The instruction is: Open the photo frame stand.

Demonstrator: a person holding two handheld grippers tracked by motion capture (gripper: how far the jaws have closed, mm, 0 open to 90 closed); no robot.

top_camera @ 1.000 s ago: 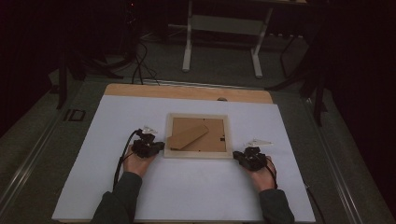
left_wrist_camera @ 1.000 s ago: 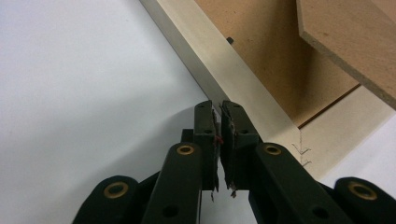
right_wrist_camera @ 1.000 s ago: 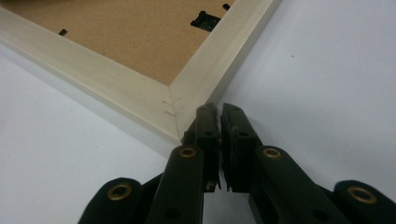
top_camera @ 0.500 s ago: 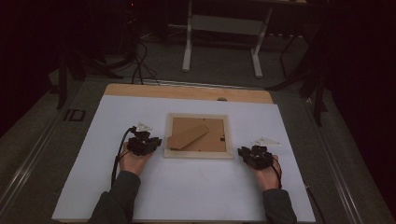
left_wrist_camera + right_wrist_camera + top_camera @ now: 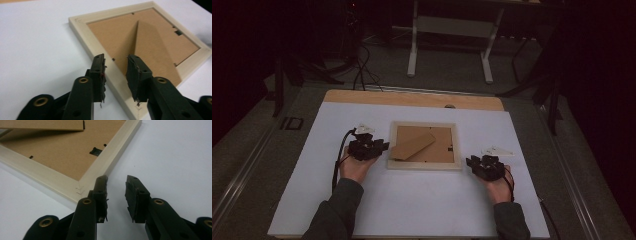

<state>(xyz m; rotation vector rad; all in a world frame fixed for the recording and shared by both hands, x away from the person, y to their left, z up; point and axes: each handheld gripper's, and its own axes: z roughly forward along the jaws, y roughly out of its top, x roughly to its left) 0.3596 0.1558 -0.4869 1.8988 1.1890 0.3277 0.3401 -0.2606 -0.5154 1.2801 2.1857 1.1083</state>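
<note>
Dim floor and the legs of a white stand lay beyond the table [image 5: 362, 210], whose white top took what light there was. Both pairs of tongs had just been opening. The left tongs [image 5: 379, 146] stood parted with nothing pinched, hanging over the left rail of the picture frame [image 5: 424, 165]; in the left gripper view that pale rail ran beneath the gap between the tips [image 5: 116, 72]. The right tongs [image 5: 473, 163] were likewise apart and empty, just off the frame's near right corner. The frame lay face down at the middle of the table, brown backing up, its cardboard easel leg [image 5: 413, 146] folded across it. I judged it light and stiff, the wooden rails the sound place to grip; any glazing underneath would make it fragile, and the thin leg would bend if pinched. White top lay free on every side, with the table's edges well away.
</note>
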